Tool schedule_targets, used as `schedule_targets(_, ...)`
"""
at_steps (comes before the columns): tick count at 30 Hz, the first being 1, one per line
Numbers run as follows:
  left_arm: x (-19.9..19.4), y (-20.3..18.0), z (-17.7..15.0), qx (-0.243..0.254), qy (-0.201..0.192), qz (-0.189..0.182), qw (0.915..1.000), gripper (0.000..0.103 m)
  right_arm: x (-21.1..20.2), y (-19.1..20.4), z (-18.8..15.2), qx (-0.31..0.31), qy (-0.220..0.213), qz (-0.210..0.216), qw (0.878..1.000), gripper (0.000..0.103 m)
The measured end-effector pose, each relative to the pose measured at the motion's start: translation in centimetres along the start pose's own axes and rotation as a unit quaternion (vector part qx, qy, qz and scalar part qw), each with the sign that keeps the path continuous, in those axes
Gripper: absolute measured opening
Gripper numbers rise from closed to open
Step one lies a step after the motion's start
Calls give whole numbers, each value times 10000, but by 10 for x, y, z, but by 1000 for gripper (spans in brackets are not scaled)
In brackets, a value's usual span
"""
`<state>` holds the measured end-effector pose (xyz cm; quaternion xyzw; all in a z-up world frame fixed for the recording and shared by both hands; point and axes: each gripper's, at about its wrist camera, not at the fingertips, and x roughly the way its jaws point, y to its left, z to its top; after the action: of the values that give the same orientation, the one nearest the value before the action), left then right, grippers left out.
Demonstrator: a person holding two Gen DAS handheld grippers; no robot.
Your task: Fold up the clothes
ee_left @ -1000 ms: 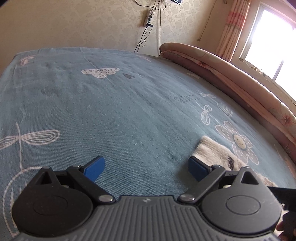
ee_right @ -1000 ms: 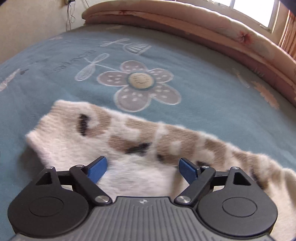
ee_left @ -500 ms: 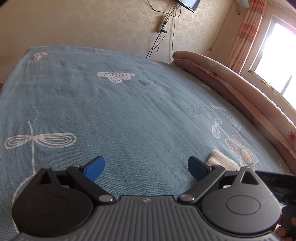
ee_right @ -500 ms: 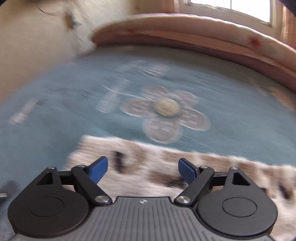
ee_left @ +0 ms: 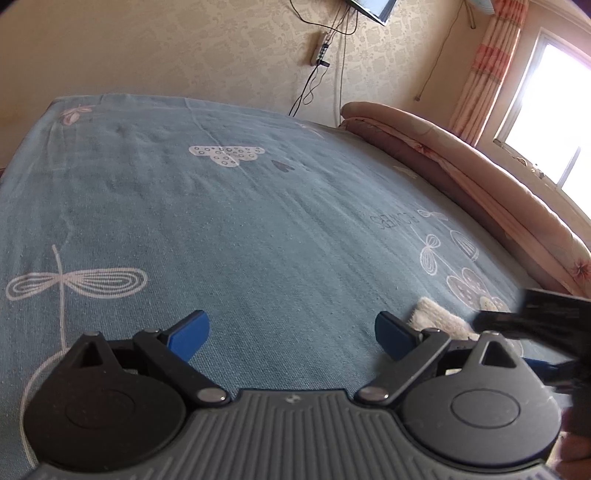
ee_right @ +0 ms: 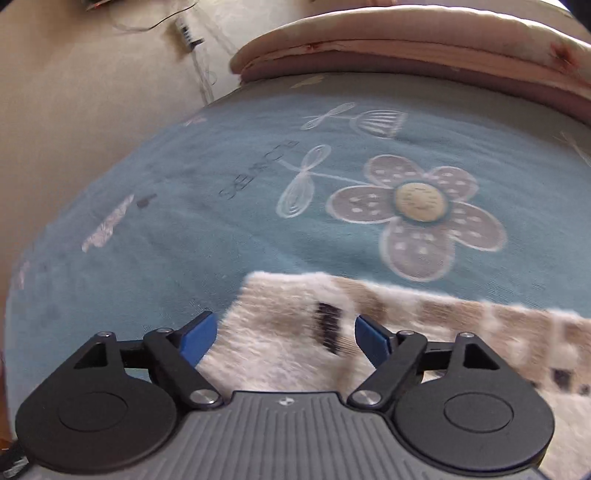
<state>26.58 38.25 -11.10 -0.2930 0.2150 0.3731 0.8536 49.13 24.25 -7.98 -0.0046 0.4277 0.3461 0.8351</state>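
Right claw (ee_right: 282,334) shifted left over fuzzy garment (ee_right: 369,332), left claw (ee_left: 291,334) raised, both wide open, empty

Home bedroom, bed (ee_left: 258,221), curtained window (ee_left: 546,96), folded quilt (ee_right: 406,40)

My right tongs (ee_right: 283,338) cover the near part of the fuzzy garment (ee_right: 280,314), and its far end runs off the picture's right edge; its spots are smeared by blur. From my left tongs (ee_left: 291,338) only a white corner of it (ee_left: 437,317) shows, behind my right-hand finger. A blurred dark shape (ee_left: 543,314) hides the rest. The screen (ee_left: 369,6) is cut off at the top.
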Motion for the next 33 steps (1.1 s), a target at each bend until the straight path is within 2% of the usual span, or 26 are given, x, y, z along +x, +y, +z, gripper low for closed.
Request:
schedule_targets(6, 0, -5, -2, 80, 96, -143, 9998, 96, -83, -69, -10, 399, 40, -551, 9977, 87)
schedule_targets(8, 1, -9, -4, 152, 133, -173, 9996, 96, -95, -93, -21, 523, 182, -836, 9950, 87)
schedule_targets(10, 1, -12, -5, 208, 151, -197, 9995, 96, -101, -112, -35, 681, 144, -1171, 9907, 87)
schedule_targets(13, 0, -19, -7, 323, 126, -201, 9992, 96, -88, -129, -56, 1069, 255, -1272, 9858, 87)
schedule_targets(15, -1, -22, -8, 392, 83, -187, 9990, 96, -74, -122, -69, 1102, 271, -1369, 9841, 91)
schedule_targets(18, -2, -25, -8, 462, 60, -182, 9987, 96, -63, -81, -91, 619, 88, -1795, 9818, 99)
schedule_targets(21, -1, -23, -8, 468, 114, -198, 9986, 96, -59, -37, -112, -110, 162, -1870, 9822, 100)
schedule_targets(23, -1, -21, -7, 437, 108, -190, 9988, 96, -61, -24, -111, -425, 183, -1876, 9811, 97)
schedule_targets(25, -1, -19, -6, 406, 103, -182, 9990, 96, -70, -31, -98, -117, 21, -1527, 9882, 93)
schedule_targets(27, -1, -17, -5, 375, 98, -174, 9991, 96, -75, -41, -81, 272, -166, -1410, 9895, 93)
schedule_targets(30, -1, -14, -4, 328, 90, -162, 9993, 96, -62, -54, -61, 600, -346, -1559, 9853, 93)
schedule_targets(33, -1, -12, -2, 287, 82, -152, 9994, 96, -30, -60, -56, 737, -222, -1922, 9783, 95)
